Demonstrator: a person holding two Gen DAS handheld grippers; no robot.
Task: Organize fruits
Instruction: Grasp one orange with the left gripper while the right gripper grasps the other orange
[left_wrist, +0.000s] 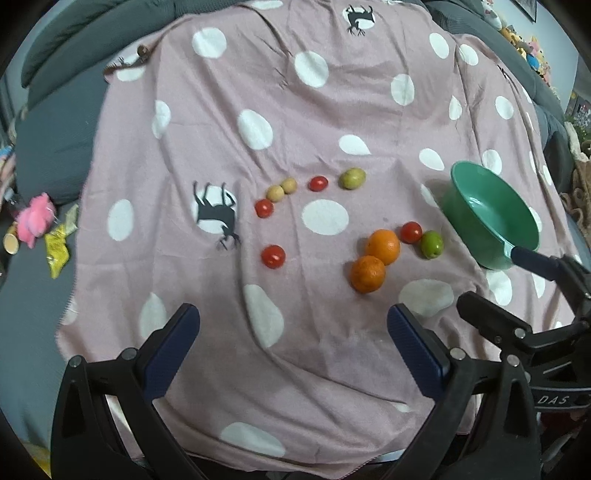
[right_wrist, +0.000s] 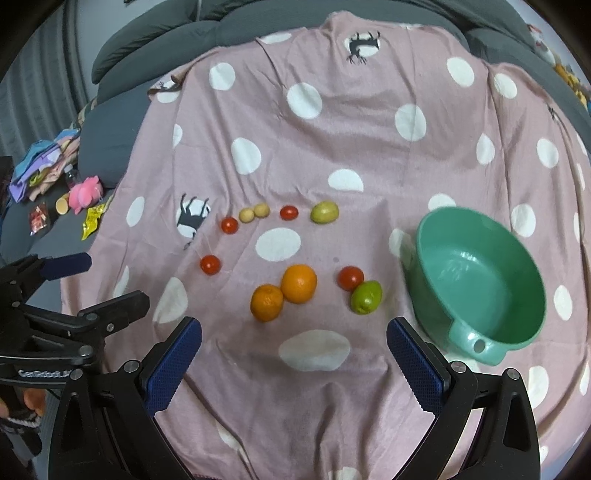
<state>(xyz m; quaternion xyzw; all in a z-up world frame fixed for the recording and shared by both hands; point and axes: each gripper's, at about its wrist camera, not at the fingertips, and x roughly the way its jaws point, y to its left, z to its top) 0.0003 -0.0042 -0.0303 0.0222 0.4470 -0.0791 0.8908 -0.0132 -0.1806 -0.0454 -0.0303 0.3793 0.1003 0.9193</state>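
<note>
Both grippers' fingers gape wide and empty; only the right view shows the green bowl's holed handle.

Matt pink cloth printed with white dots, softly creased, glossy smooth green plastic bowl, dimpled matt peel seen on two oranges, shiny smooth skin on the tomatoes, blue textured pads set in black matt plastic fingers.
</note>
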